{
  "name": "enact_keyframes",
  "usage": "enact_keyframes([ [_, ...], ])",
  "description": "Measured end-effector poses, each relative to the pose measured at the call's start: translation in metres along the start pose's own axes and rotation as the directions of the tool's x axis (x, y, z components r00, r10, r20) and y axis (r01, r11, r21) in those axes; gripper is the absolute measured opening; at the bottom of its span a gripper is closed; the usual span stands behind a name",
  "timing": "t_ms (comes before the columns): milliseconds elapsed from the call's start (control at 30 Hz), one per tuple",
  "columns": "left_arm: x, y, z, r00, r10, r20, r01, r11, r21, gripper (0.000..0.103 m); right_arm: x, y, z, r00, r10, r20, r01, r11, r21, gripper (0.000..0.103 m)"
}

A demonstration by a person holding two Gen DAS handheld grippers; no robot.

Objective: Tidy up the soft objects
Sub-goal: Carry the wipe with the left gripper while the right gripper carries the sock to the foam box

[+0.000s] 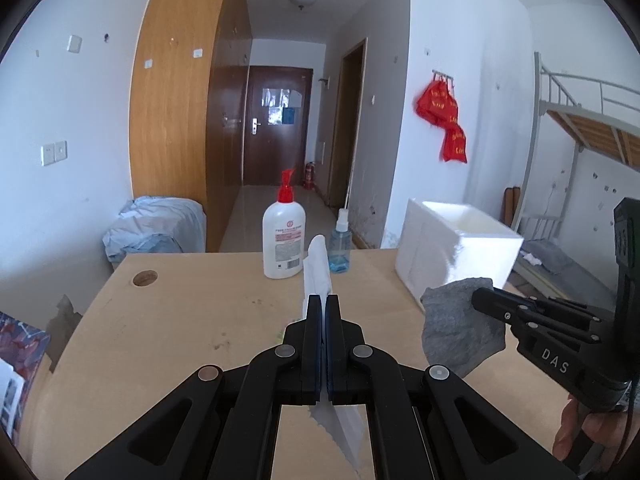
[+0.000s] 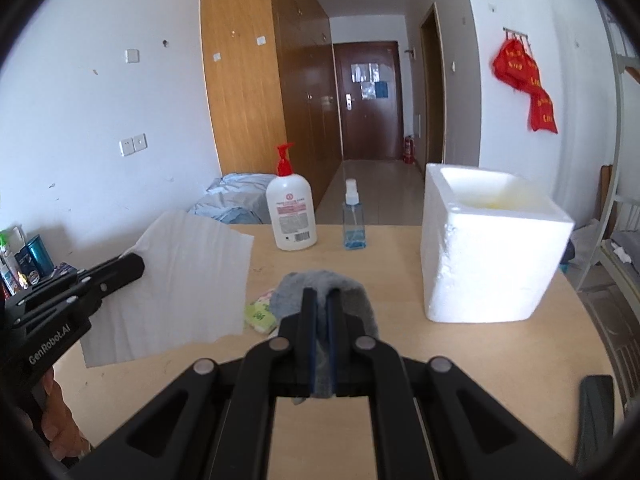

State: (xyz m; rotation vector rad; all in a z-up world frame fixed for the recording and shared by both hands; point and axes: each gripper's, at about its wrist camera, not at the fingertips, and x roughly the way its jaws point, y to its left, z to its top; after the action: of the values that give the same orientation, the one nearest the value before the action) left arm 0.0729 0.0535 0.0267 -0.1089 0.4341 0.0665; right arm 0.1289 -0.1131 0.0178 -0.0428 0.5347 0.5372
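Here the left gripper (image 1: pixel 324 308) was clamped on a white paper towel (image 1: pixel 317 268), its jaws pressed together with the sheet standing up edge-on ahead of them and a jagged tail hanging below. In the right wrist view that same towel (image 2: pixel 176 284) hung as a broad flat sheet from the left gripper (image 2: pixel 134 266), lifted above the wooden table (image 2: pixel 460 356). The right gripper (image 2: pixel 322 308) was pinched shut on a grey cloth (image 2: pixel 320 286), which bunched over and beyond its tips; seen from the left wrist, the cloth (image 1: pixel 456 328) sagged from the right gripper (image 1: pixel 482 300), off to the left gripper's right. A green-and-pink packet (image 2: pixel 261 311) lay on the table just left of the right gripper's fingers. Ahead and to the right of both grippers stood a white foam box (image 2: pixel 492 256), open at the top. Farther ahead stood a white pump bottle (image 1: pixel 282 240) and, just beside it, a small blue spray bottle (image 1: pixel 340 246).
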Motion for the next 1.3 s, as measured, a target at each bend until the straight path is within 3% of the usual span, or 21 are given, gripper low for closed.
enact_keyframes([
  [300, -0.042, -0.013, -0.004, 0.999, 0.018, 0.045, -0.019, 1.000, 0.009, 0.001, -0.034, 0.005, -0.008, 0.999, -0.022, 0.041, 0.022, 1.000, 0.006, 0.007],
  [733, -0.049, -0.027, -0.007, 0.998, 0.000, 0.056, -0.001, 1.000, 0.022, 0.001, -0.053, 0.002, -0.013, 0.996, -0.039, 0.076, 0.038, 0.999, 0.020, 0.007],
  [1033, -0.038, -0.057, -0.003, 0.994, -0.091, 0.052, 0.087, 0.993, 0.073, 0.001, -0.069, -0.013, -0.016, 0.989, -0.107, 0.101, 0.103, 0.994, 0.042, 0.007],
  [1300, -0.023, -0.105, 0.003, 0.975, -0.218, 0.038, 0.212, 0.968, 0.134, 0.001, -0.097, -0.044, -0.020, 0.965, -0.232, 0.125, 0.220, 0.970, 0.104, 0.007],
])
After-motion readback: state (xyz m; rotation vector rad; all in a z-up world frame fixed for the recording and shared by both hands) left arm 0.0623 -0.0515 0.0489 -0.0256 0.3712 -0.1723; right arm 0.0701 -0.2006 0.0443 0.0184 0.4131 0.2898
